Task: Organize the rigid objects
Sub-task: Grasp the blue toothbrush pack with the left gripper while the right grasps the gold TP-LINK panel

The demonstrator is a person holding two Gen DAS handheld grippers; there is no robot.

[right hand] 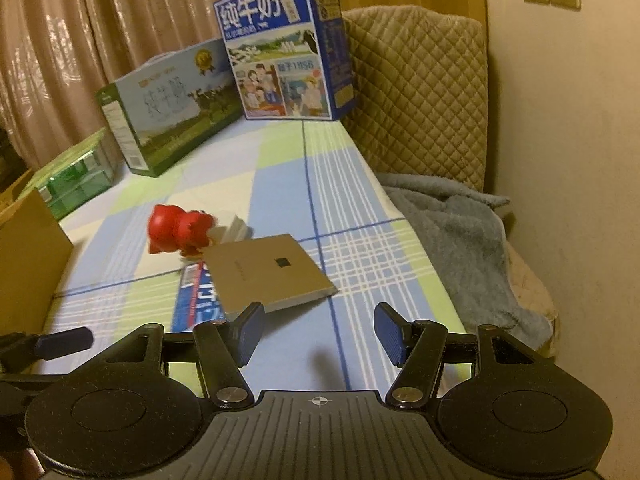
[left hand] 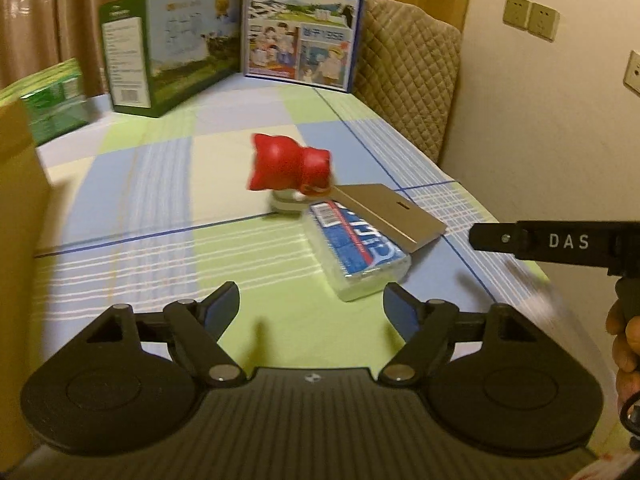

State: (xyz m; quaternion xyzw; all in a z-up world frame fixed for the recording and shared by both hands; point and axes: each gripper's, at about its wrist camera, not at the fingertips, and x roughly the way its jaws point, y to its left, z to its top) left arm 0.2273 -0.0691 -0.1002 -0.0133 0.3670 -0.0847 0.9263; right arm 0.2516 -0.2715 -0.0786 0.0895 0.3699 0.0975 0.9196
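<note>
Tongs [left hand: 312, 308] agape, "DAS" on right tongs [left hand: 568, 241]

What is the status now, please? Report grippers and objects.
Left gripper open, empty. Right gripper open, empty. Red toy, blue packet and flat tan box clustered on the cloth, untouched. Tan box overlaps the packet.

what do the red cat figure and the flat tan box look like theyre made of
Red cat figure: probably glossy plastic or rubber, judging by soft highlights on its rounded surface; blur leaves it open.
Flat tan box: apparently matte card or paperboard, with crisp edges, an even dull sheen and a small dark printed square.
</note>
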